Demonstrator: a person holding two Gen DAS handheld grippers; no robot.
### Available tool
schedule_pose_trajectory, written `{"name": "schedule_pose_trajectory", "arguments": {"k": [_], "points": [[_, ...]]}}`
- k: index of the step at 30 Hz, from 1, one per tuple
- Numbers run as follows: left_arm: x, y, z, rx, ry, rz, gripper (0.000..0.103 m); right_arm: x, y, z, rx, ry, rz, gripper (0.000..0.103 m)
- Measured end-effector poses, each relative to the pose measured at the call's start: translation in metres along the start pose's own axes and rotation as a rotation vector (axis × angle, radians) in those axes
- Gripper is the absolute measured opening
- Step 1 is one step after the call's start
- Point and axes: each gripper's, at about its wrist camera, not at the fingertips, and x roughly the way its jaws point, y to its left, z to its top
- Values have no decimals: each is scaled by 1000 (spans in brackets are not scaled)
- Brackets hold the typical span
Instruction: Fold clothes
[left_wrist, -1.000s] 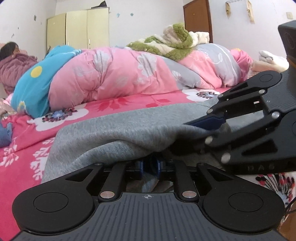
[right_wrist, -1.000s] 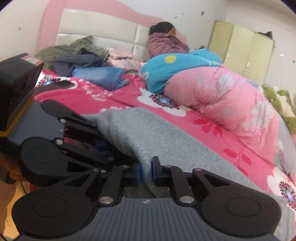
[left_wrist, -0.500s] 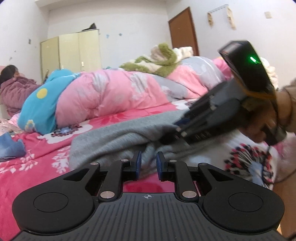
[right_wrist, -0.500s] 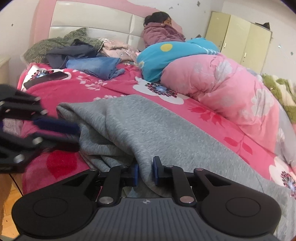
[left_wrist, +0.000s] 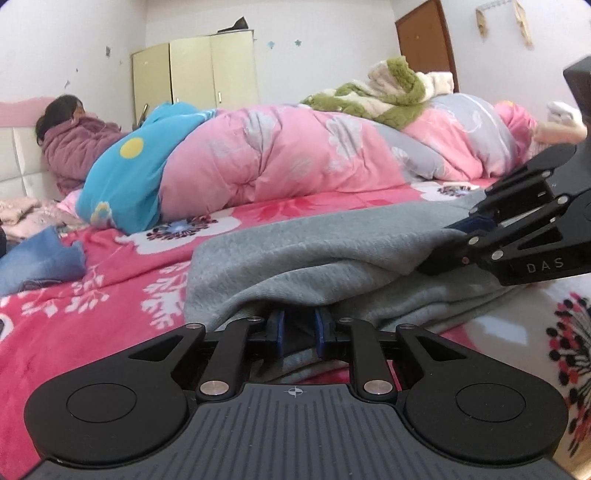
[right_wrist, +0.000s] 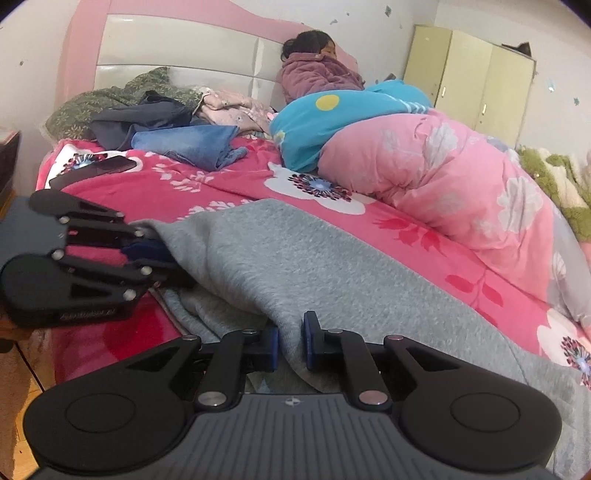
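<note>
Left gripper fingers' tips buried under the grey garment fold.

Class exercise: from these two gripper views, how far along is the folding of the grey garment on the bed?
Done: the grey garment lies doubled over on the pink floral bedspread, layers showing at its near edge. In hand: the left gripper and the right gripper each pinch that edge. Left: finishing the fold, and the jeans and other clothes heaped by the headboard look unfolded.
</note>
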Motion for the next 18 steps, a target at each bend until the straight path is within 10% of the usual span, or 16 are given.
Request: {"name": "schedule_pose_trajectory", "arguments": {"k": [18], "points": [[1,-9,-3,43,-4,34,17,-19,16,-3,-84,-126,-83,7]]}}
